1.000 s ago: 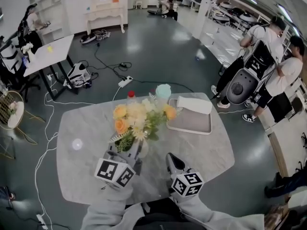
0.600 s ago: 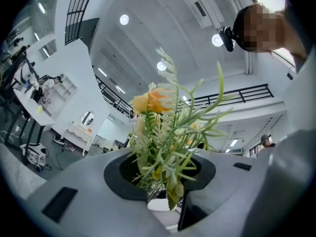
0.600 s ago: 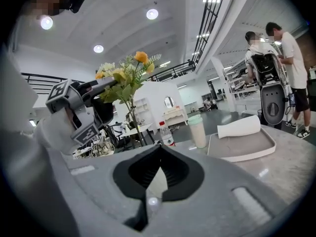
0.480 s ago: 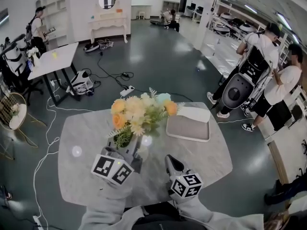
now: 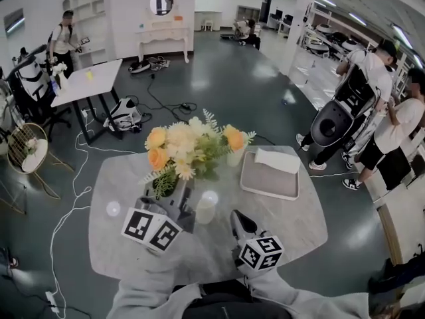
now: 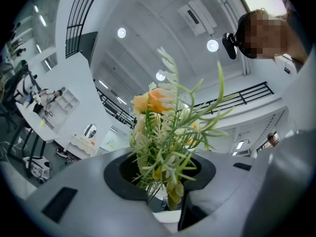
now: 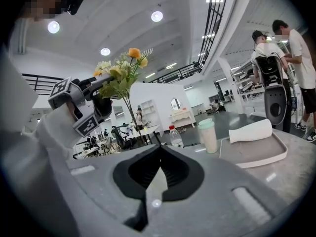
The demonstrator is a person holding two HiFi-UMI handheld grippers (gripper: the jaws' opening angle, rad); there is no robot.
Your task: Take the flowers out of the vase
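At frame centre the left gripper clamps the bouquet beside the vase. The right gripper, pinched empty, hovers over bare tabletop.

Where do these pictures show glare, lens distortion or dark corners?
Head view: the wide lens tilts the pillar, and a bright reflection sits on the table. Left gripper view: ceiling lamps glare behind the flowers, corners go black. Right gripper view: black corners too, straight railings look bent.
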